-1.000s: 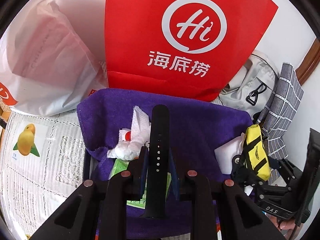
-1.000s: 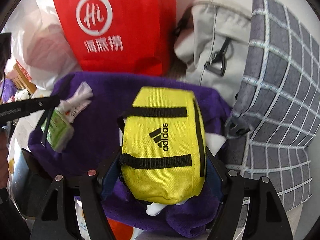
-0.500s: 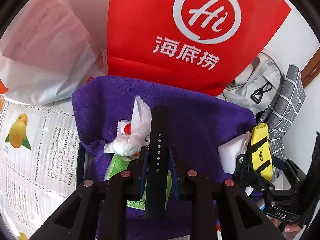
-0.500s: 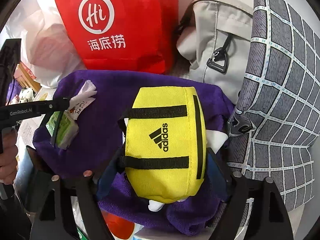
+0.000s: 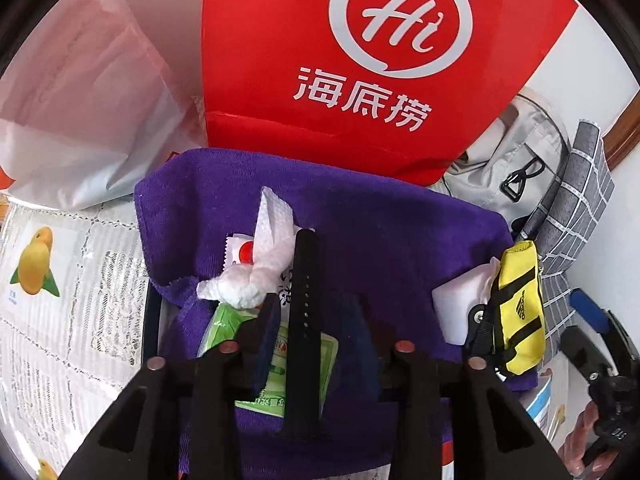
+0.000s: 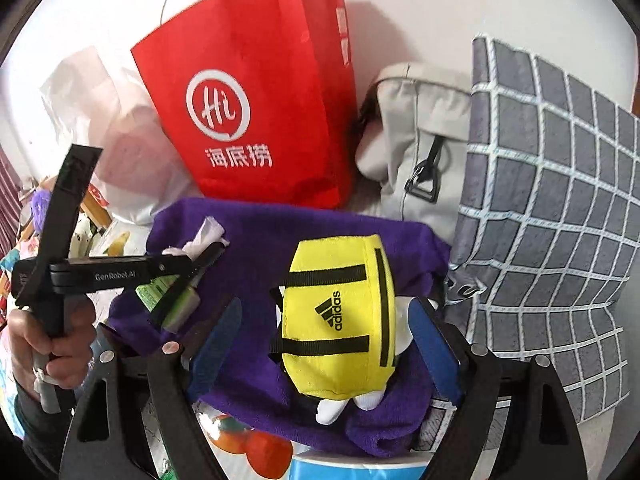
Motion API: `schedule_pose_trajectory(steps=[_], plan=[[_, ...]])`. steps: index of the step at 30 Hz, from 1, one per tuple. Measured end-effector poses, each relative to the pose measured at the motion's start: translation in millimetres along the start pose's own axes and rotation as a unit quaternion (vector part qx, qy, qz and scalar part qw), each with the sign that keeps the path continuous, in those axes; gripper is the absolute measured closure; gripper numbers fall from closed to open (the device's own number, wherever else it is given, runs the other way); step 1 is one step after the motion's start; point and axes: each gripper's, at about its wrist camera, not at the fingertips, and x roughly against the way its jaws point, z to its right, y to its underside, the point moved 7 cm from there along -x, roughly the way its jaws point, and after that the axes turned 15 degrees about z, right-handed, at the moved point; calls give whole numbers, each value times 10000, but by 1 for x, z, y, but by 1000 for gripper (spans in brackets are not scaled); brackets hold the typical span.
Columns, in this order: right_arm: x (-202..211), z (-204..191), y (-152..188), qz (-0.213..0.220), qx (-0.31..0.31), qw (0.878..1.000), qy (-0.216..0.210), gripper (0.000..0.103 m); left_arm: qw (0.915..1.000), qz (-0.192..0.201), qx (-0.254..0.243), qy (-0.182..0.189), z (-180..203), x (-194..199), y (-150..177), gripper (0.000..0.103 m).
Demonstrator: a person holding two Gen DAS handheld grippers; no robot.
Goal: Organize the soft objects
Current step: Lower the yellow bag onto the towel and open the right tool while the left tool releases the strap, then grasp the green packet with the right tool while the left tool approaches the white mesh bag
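Note:
A purple towel (image 5: pixel 360 216) lines a container and holds a green tissue pack (image 5: pixel 304 364), a crumpled white tissue (image 5: pixel 256 280) and a black watch strap (image 5: pixel 304 320). My left gripper (image 5: pixel 312 312) is open, with the strap lying loose between its fingers. In the right wrist view the yellow adidas pouch (image 6: pixel 340 316) rests on the towel (image 6: pixel 256 240) over a white item (image 6: pixel 336 408). My right gripper (image 6: pixel 324 332) is open, its blue pads apart on either side of the pouch. The left gripper (image 6: pixel 188 280) also shows there over the tissue pack.
A red paper bag (image 5: pixel 360 60) stands behind the towel, with a white plastic bag (image 5: pixel 80 100) at left. A grey bag (image 6: pixel 420 152) and a grey checked cushion (image 6: pixel 552 208) are at right. A lace tablecloth with fruit prints (image 5: pixel 60 300) lies at left.
Both grippers have opened: the left let go of the black strap, the right let go of the yellow pouch and drew back, leaving it on the towel.

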Motion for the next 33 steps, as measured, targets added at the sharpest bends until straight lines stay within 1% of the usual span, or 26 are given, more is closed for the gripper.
schedule_pose_trajectory(steps=[2, 4, 6, 8, 11, 14, 17, 19, 21, 23, 25, 27, 29, 33], plan=[[4, 1, -2, 75, -19, 10000, 44, 18, 9999, 26, -64, -103, 3, 3, 0, 67], [4, 1, -6, 143, -77, 9998, 94, 18, 9998, 87, -109, -126, 6, 10, -2, 67], [10, 1, -9, 195, -164, 9996, 152, 18, 9997, 151, -130, -148, 7, 19, -5, 62], [19, 0, -13, 318, -293, 9990, 126, 18, 9993, 260, -157, -195, 10, 28, -8, 55], [28, -5, -12, 359, -503, 9981, 15, 18, 9984, 414, -233, -305, 13, 46, -10, 54], [39, -8, -9, 392, -428, 9983, 107, 18, 9978, 467, -290, -377, 15, 65, -8, 54], [49, -14, 0, 228, -443, 9987, 74, 18, 9978, 529, -224, -320, 15, 84, -5, 54], [57, -20, 9, 183, -460, 9988, 0, 18, 9978, 586, -194, -255, 16, 97, -2, 54], [65, -30, 22, 93, -349, 9993, -106, 18, 9978, 593, -204, -198, 18, 110, 6, 54], [73, -44, 38, 21, -63, 9999, -142, 18, 9982, 548, -205, -149, 19, 119, 16, 54], [80, -57, 52, -45, 267, 9996, -125, 18, 9988, 465, -67, -109, 16, 129, 29, 54], [88, -72, 73, -159, 602, 9979, -160, 18, 9987, 503, -11, -68, 13, 143, 40, 54], [94, -83, 92, -288, 787, 9961, -262, 19, 9983, 570, 6, -104, 7, 160, 52, 54], [101, -95, 122, -540, 811, 9944, -410, 21, 9977, 658, 130, -115, -6, 188, 76, 54]])
